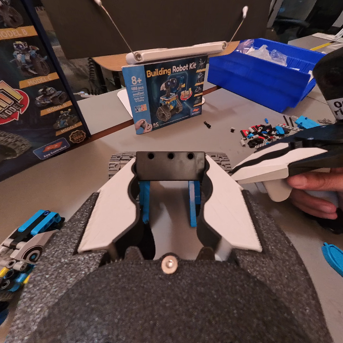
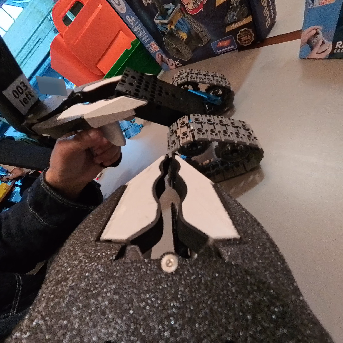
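Note:
My left gripper [image 1: 170, 169] is shut on the black perforated block [image 1: 170, 163] of a tracked toy vehicle and holds it by both sides. Blue beams [image 1: 144, 200] hang under the block. Grey tracks flank the block, one on the left [image 1: 118, 161] and one on the right [image 1: 220, 159]. In the right wrist view my right gripper [image 2: 170, 162] is almost fully closed, its tips pinching the end of the near grey track [image 2: 213, 130]. The far track [image 2: 202, 78] stands behind. The left gripper [image 2: 130, 100] grips the block [image 2: 157, 92] there. The right gripper [image 1: 234, 172] comes in from the right.
A robot kit box [image 1: 167, 92] stands ahead and a larger box [image 1: 37, 92] to the left. A blue bin [image 1: 259, 74] and loose parts [image 1: 263, 133] lie far right. A part-built assembly [image 1: 24, 246] sits near left. Orange and green bins [image 2: 83, 40] stand behind.

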### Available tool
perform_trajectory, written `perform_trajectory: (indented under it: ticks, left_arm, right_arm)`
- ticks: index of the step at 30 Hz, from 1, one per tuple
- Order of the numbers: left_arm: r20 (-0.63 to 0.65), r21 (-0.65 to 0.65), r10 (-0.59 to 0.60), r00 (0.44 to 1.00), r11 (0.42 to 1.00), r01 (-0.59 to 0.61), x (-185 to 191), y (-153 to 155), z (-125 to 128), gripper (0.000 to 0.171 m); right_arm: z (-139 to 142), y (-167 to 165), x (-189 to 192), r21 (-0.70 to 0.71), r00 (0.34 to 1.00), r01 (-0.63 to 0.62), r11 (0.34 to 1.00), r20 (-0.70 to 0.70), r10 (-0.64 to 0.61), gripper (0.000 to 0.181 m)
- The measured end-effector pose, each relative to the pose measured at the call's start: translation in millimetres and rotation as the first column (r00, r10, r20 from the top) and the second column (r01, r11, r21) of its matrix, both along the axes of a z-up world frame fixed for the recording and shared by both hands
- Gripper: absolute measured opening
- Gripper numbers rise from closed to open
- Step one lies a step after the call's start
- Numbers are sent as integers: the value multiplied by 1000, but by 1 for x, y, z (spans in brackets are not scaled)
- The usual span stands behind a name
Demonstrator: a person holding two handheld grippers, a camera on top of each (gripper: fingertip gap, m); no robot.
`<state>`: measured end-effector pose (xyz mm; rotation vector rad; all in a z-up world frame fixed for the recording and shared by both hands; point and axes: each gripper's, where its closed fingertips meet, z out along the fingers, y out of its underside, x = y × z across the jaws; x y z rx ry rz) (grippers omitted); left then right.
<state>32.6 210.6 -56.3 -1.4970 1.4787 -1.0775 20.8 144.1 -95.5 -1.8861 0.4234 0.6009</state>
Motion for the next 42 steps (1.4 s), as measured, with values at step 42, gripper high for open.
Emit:
perform_trajectory:
  ticks: [42]
  left_arm:
    - [-37, 989, -287, 957, 127, 76, -91, -71, -37, 68]
  right_arm:
    - [51, -30, -24, 237, 971, -154, 959, 214, 103, 71]
